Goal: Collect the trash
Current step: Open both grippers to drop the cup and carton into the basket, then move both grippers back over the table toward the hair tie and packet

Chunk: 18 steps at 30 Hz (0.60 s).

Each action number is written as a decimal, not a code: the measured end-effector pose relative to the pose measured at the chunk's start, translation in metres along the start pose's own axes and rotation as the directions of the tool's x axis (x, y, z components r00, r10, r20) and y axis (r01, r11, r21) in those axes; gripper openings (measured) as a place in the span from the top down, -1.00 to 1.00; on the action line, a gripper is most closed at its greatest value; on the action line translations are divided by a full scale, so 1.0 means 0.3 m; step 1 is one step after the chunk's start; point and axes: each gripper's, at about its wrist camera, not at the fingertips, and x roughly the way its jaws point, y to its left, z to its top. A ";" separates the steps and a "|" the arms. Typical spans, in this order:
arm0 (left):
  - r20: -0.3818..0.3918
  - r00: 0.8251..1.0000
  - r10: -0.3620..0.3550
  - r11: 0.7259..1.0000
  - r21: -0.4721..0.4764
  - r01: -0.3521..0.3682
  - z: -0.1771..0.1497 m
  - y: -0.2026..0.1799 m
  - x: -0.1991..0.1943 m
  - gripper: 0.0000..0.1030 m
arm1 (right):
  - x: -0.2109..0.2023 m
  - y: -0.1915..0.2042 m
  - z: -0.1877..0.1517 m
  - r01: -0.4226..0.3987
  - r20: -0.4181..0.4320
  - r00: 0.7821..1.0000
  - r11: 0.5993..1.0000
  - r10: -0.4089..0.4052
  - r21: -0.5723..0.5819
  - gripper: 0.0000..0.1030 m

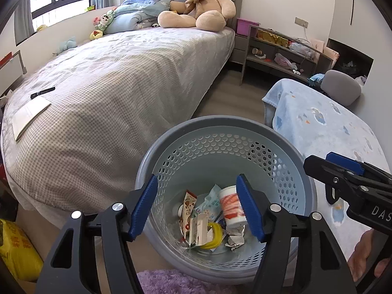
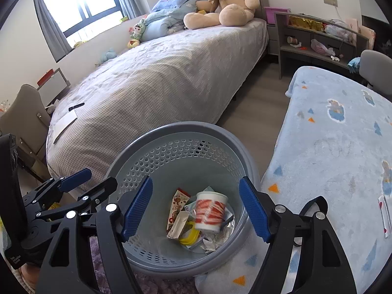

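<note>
A grey perforated trash basket (image 1: 227,122) stands on the floor between the bed and a blue blanket; it also shows in the right wrist view (image 2: 186,127). Inside lie a red-and-white paper cup (image 1: 231,207) (image 2: 210,212), snack wrappers (image 1: 188,203) (image 2: 177,202), a yellow lid (image 1: 214,236) (image 2: 189,235) and crumpled paper (image 1: 234,238). My left gripper (image 1: 197,205) is open and empty above the basket. My right gripper (image 2: 196,208) is open and empty above the basket too; it also shows at the right edge of the left wrist view (image 1: 343,174).
A bed (image 1: 110,73) with a teddy bear (image 1: 201,2), a sheet of paper (image 1: 29,115) and a black pen (image 1: 42,92) is on the left. A blue blanket (image 2: 330,147) covers a surface on the right. Grey shelves (image 1: 281,51) stand at the back. A purple rug (image 1: 171,281) lies near.
</note>
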 end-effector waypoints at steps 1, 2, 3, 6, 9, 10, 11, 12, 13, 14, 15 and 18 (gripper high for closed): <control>0.000 1.000 0.003 1.000 0.000 -0.003 -0.003 -0.002 -0.003 -0.25 | -0.003 -0.002 -0.004 0.002 -0.001 1.000 1.000 -0.002 0.001 -0.39; 0.000 1.000 0.005 1.000 -0.001 -0.005 -0.005 -0.006 -0.006 -0.26 | -0.005 -0.005 -0.007 0.003 -0.002 1.000 1.000 -0.003 0.002 -0.39; 0.000 1.000 0.007 1.000 -0.003 -0.007 -0.006 -0.006 -0.010 -0.27 | -0.008 -0.009 -0.011 0.004 -0.003 1.000 1.000 -0.004 0.005 -0.39; 0.001 1.000 0.011 1.000 -0.008 -0.011 -0.014 -0.014 -0.024 -0.30 | -0.024 -0.020 -0.023 0.007 -0.004 1.000 1.000 -0.007 0.013 -0.39; -0.002 1.000 0.015 1.000 -0.010 -0.015 -0.018 -0.024 -0.034 -0.33 | -0.043 -0.034 -0.036 0.010 -0.002 1.000 1.000 -0.009 0.023 -0.39; -0.002 1.000 0.015 1.000 -0.010 -0.015 -0.021 -0.029 -0.039 -0.35 | -0.049 -0.039 -0.040 0.010 -0.002 1.000 1.000 -0.010 0.027 -0.39; -0.002 1.000 0.015 1.000 -0.009 -0.015 -0.023 -0.035 -0.045 -0.35 | -0.056 -0.044 -0.044 0.011 -0.001 1.000 0.999 -0.011 0.030 -0.39; -0.002 1.000 0.015 1.000 -0.006 -0.015 -0.025 -0.041 -0.051 -0.35 | -0.065 -0.051 -0.049 0.013 0.000 1.000 0.999 -0.013 0.035 -0.39; 0.000 1.000 0.014 1.000 -0.003 -0.014 -0.028 -0.051 -0.060 -0.35 | -0.073 -0.057 -0.054 0.014 0.001 1.000 0.999 -0.014 0.040 -0.39; 0.002 1.000 0.013 1.000 0.001 -0.013 -0.029 -0.059 -0.067 -0.36 | -0.082 -0.064 -0.059 0.015 0.003 1.000 0.999 -0.015 0.045 -0.39; 0.003 1.000 0.012 1.000 0.005 -0.012 -0.032 -0.069 -0.076 -0.36 | -0.093 -0.072 -0.064 0.016 0.006 1.000 0.999 -0.016 0.050 -0.39; 0.008 1.000 0.006 1.000 0.017 -0.006 -0.039 -0.102 -0.098 -0.37 | -0.128 -0.096 -0.078 0.023 0.017 1.000 0.998 -0.025 0.064 -0.40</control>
